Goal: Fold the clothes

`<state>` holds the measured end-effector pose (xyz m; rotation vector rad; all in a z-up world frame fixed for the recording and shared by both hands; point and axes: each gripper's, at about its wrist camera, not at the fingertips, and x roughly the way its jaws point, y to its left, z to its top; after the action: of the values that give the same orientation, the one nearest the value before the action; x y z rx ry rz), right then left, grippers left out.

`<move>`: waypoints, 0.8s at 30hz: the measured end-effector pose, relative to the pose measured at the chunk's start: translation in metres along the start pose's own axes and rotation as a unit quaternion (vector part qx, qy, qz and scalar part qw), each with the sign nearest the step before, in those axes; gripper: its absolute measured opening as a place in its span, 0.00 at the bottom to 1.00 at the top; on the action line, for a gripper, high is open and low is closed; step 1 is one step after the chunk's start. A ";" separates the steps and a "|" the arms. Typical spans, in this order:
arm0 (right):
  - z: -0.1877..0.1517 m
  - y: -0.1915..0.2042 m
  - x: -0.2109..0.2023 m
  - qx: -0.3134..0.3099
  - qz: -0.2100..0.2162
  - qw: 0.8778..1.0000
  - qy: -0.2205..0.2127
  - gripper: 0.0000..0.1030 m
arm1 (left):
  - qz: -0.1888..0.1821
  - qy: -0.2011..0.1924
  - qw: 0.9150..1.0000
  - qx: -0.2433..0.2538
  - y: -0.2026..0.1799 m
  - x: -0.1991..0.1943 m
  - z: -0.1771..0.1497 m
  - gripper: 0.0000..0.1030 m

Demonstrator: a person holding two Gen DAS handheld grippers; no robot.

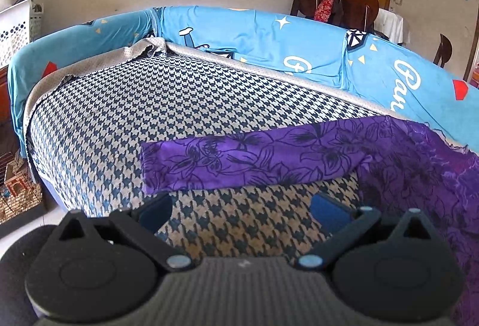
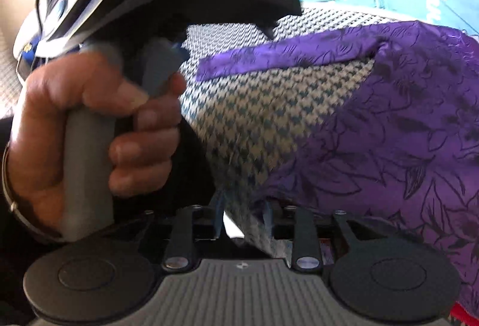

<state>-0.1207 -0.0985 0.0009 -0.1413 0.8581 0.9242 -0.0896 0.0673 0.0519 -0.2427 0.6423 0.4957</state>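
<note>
- Purple garment (image 1: 404, 176) lies spread on the checked cover (image 1: 149, 116) of the couch. Its body is at 3 to 4 o'clock in the left wrist view, and one sleeve (image 1: 239, 158) reaches flat toward 9 o'clock. It probably lies flat like this so the sleeve can be folded in across the body.
- Your left gripper (image 1: 242, 213) hangs just short of the sleeve with its jaws spread wide and nothing between them. It looks ready to come down on the sleeve's near edge.
- Your right gripper (image 2: 244, 221) has its jaws drawn close together at the garment's near hem, at 6 o'clock in its own view. Checked cloth shows in the gap, and the purple edge lies against the right-hand finger (image 2: 267, 216). The picture is blurred, so you cannot tell whether the pads are pinching anything.
- If the cover is what is caught, lifting would drag it up with the hem, so check before you pull.
- Only the right wrist view shows your left hand (image 2: 98, 128), at 9 o'clock, wrapped round the grey handle (image 2: 86, 176) of the other tool, and the hem under the right gripper.
- Only the left wrist view shows the sleeve's full length and cuff, the blue backrest cloth (image 1: 269, 35) at 12 o'clock, and a white basket (image 1: 15, 29) at 10 o'clock.
</note>
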 end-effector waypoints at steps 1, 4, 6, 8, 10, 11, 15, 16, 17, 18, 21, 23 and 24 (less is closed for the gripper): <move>-0.001 0.001 -0.002 -0.005 -0.002 1.000 -0.001 0.29 | -0.001 0.000 1.000 0.001 -0.001 0.000 0.000 1.00; -0.004 0.001 -0.012 -0.010 -0.016 1.000 -0.016 0.30 | -0.005 0.000 1.000 0.004 -0.003 0.000 -0.001 1.00; -0.005 -0.003 -0.021 0.001 -0.030 0.999 -0.032 0.33 | -0.009 0.002 1.000 0.012 -0.007 0.000 -0.002 1.00; -0.006 -0.012 -0.034 0.026 -0.047 0.997 -0.054 0.34 | -0.014 0.005 1.000 0.022 -0.012 0.000 -0.003 1.00; -0.007 -0.021 -0.046 0.052 -0.060 0.994 -0.074 0.35 | -0.020 0.010 0.999 0.034 -0.018 0.001 -0.005 1.00; -0.008 -0.026 -0.052 0.065 -0.068 0.992 -0.084 0.36 | -0.024 0.012 0.999 0.042 -0.022 0.002 -0.006 1.00; -0.011 -0.042 -0.075 0.112 -0.091 0.982 -0.119 0.38 | -0.046 0.024 0.995 0.085 -0.041 0.003 -0.013 1.00; -0.011 -0.045 -0.080 0.119 -0.098 0.980 -0.127 0.39 | -0.052 0.028 0.994 0.097 -0.047 0.004 -0.016 1.00; -0.012 -0.048 -0.086 0.126 -0.111 0.977 -0.134 0.39 | -0.058 0.031 0.992 0.110 -0.053 0.004 -0.019 1.00; -0.014 -0.051 -0.091 0.132 -0.130 0.973 -0.138 0.39 | -0.064 0.034 0.990 0.123 -0.059 0.004 -0.021 1.00; -0.019 -0.065 -0.095 0.155 -0.182 0.962 -0.130 0.39 | -0.079 0.038 0.984 0.157 -0.076 0.004 -0.030 1.00; -0.023 -0.077 -0.094 0.177 -0.211 0.954 -0.118 0.39 | -0.084 0.040 0.980 0.174 -0.084 0.004 -0.035 1.00; -0.025 -0.082 -0.093 0.186 -0.225 0.950 -0.111 0.39 | -0.087 0.041 0.979 0.182 -0.088 0.004 -0.037 1.00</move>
<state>-0.1026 -0.2201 0.0297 0.0929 0.7328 0.3323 -0.0604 -0.0202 0.0259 0.0273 0.7724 0.1946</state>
